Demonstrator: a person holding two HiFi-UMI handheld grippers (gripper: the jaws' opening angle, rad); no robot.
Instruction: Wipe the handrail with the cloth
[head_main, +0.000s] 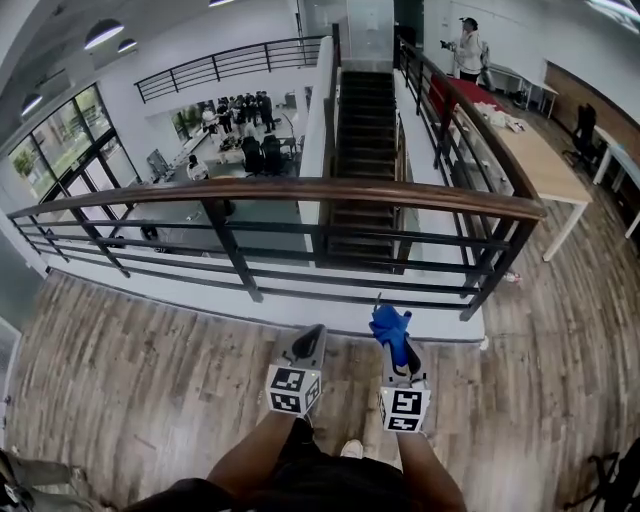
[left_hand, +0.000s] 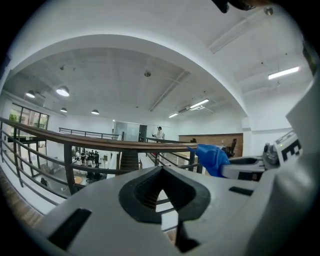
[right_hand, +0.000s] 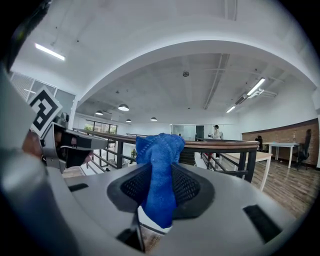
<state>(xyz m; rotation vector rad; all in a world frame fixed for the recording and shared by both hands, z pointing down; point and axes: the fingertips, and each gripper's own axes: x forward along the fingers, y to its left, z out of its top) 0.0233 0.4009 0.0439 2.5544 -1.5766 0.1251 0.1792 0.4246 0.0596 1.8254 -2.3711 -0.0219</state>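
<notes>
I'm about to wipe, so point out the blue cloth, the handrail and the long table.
blue cloth (head_main: 389, 328): head view, its bunched upper end.
handrail (head_main: 300, 189): head view, middle of the wooden top rail.
long table (head_main: 548, 165): head view, bare part of its top.

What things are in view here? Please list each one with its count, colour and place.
handrail: one, brown, on top of the railing, ahead of both grippers
railing: one, black, under the handrail
cloth: one, blue, in the right gripper's jaws
stairs: one flight, dark, beyond the railing
table: one, light wood, far right
person: one, white top, far end near the table
people: several, dark clothes, lower floor
floor: wood planks, underfoot
left gripper: one, grey, shut, empty
right gripper: one, grey, shut on the cloth
</notes>
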